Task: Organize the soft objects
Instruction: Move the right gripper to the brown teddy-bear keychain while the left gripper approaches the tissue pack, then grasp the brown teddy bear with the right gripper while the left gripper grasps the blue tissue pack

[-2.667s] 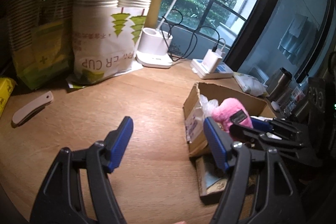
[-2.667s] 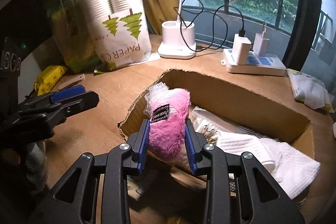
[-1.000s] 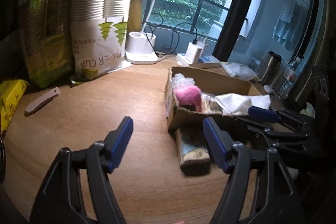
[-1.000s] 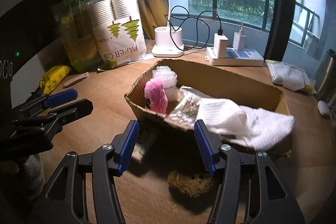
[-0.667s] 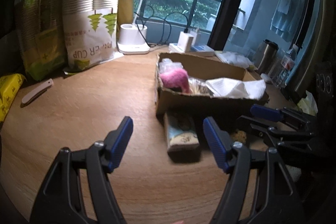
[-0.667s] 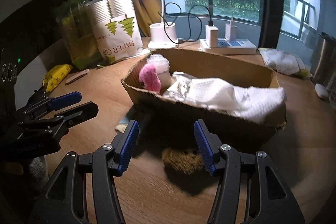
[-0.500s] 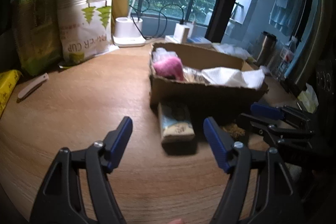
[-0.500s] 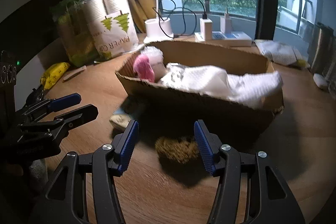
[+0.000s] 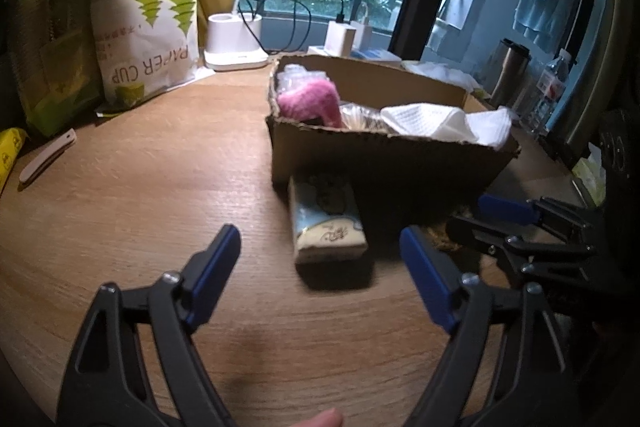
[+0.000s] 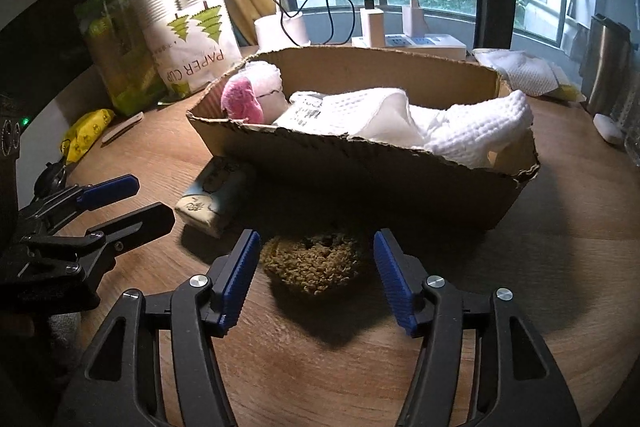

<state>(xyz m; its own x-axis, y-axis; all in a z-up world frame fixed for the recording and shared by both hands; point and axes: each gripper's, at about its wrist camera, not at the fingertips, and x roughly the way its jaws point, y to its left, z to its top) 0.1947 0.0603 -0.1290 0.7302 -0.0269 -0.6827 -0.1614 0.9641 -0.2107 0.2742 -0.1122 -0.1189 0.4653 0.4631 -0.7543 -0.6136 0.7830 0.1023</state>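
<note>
Left wrist view first: the left gripper (image 9: 320,259) has its blue pads spread wide with nothing between them, hanging low over the wooden table (image 9: 140,179) and aimed pretty much at the tissue pack (image 9: 326,223), which lies flat on the table with its far end right against the front wall of the cardboard box (image 9: 384,163). Inside the box you can see the pink plush (image 9: 310,103) tucked in the left end and a white cloth (image 9: 436,121) piled toward the right, so some of the soft stuff is already sorted. The right gripper (image 9: 492,215) pokes in from the right, down by the box front. Over in the right wrist view, that right gripper (image 10: 316,275) is also wide apart and empty, with the brownish scrubby sponge (image 10: 314,261) sitting on the table right between and just past its pads, just in front of the box. The tissue pack (image 10: 214,197) is off to its left, and the left gripper (image 10: 120,203) shows at the edge, fingers apart too. My read is we're at the reach-for-the-next-item step. Next move looks like easing the right gripper forward and down so the pads straddle the sponge, then squeezing gently since it'll squash, and lifting it over the box wall. The tissue pack seems like the left one's job.
</note>
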